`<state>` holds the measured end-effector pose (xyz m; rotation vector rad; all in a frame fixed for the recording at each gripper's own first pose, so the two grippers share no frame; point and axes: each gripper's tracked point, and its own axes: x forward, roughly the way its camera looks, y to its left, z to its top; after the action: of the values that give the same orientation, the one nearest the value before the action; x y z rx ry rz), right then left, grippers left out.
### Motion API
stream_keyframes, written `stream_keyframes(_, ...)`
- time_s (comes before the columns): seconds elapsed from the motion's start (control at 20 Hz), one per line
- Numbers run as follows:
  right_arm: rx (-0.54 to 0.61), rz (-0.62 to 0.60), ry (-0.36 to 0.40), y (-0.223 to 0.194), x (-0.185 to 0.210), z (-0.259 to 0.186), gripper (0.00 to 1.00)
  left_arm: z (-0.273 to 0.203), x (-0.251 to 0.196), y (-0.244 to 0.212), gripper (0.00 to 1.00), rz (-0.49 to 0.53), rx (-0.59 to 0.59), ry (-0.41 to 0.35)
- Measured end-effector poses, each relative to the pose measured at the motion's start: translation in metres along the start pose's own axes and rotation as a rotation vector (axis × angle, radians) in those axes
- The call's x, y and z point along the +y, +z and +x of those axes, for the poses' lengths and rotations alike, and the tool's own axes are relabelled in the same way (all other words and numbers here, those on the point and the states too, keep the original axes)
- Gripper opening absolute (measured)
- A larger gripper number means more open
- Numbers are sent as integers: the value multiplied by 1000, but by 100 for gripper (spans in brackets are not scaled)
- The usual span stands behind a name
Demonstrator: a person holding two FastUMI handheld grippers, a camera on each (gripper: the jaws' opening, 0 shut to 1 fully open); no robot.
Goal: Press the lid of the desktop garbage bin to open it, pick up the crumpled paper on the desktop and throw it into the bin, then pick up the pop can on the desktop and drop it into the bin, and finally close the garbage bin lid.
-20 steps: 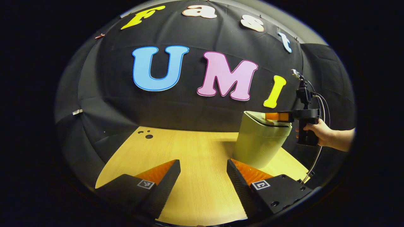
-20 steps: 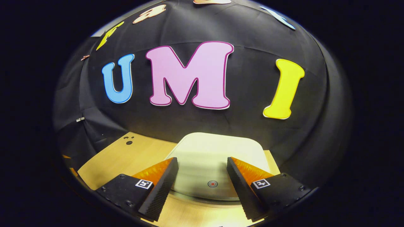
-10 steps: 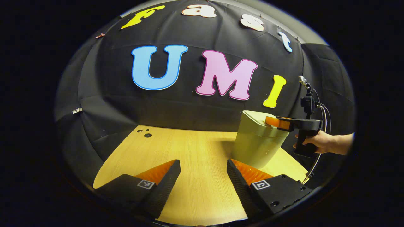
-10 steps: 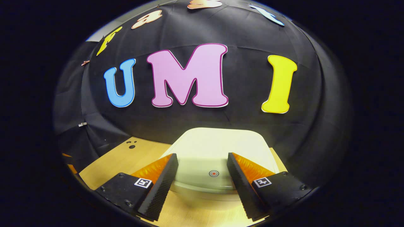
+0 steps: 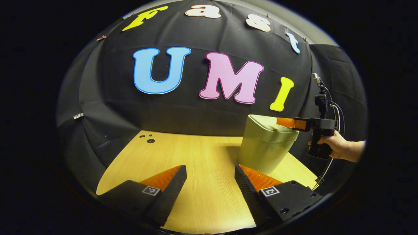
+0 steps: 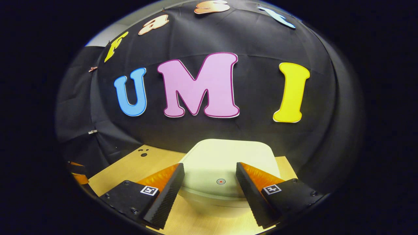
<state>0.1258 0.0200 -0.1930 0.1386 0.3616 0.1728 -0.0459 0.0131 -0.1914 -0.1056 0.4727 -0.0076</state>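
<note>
A pale green desktop bin (image 5: 265, 147) stands on the wooden table (image 5: 202, 153) at the right, its lid (image 6: 225, 163) down and flat. In the right gripper view a small red dot (image 6: 221, 181) marks the lid near its front edge. My right gripper (image 6: 209, 181) hovers just above the lid's front, open, its fingers on either side of the dot. In the left gripper view this right gripper (image 5: 287, 122), held by a hand (image 5: 336, 147), reaches level over the bin's top. My left gripper (image 5: 210, 182) is open over bare table left of the bin, holding nothing.
The black cloth wall (image 5: 196, 107) closes off the back of the table. A few small dark holes (image 5: 148, 139) mark the table's far left corner. A cable (image 5: 326, 166) hangs from the right gripper's handle beside the bin.
The right gripper dipped toward the lid half a second ago and has now lifted slightly and levelled out. The lid stays down. My left gripper has barely moved.
</note>
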Motion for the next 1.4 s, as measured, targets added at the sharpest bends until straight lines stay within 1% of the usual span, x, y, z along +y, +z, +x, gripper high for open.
stream_keyframes(0.2, -25, -19, 24, 9, 11, -27, 100, 4, -8, 6, 95, 25, -9, -10)
stream_keyframes(0.4, -54, -12, 55, 18, 27, -54, 99, 7, -18, 13, 96, 38, -18, -19)
stream_keyframes(0.7, -69, -15, 94, 17, 48, -89, 99, 10, -34, 23, 96, 80, -30, -37)
stream_keyframes(0.8, -77, -19, 98, 15, 53, -98, 99, 11, -40, 29, 96, 94, -39, -51)
stream_keyframes(0.85, -79, -17, 99, 3, 53, -103, 100, 12, -42, 31, 96, 100, -44, -55)
stream_keyframes(0.95, -82, -10, 103, -1, 58, -110, 100, 13, -48, 35, 96, 111, -51, -64)
stream_keyframes(1.2, -68, -2, 102, -15, 68, -120, 100, 16, -54, 40, 96, 129, -64, -82)
stream_keyframes(1.4, -41, -31, 118, -29, 76, -122, 100, 19, -55, 39, 96, 110, -56, -80)
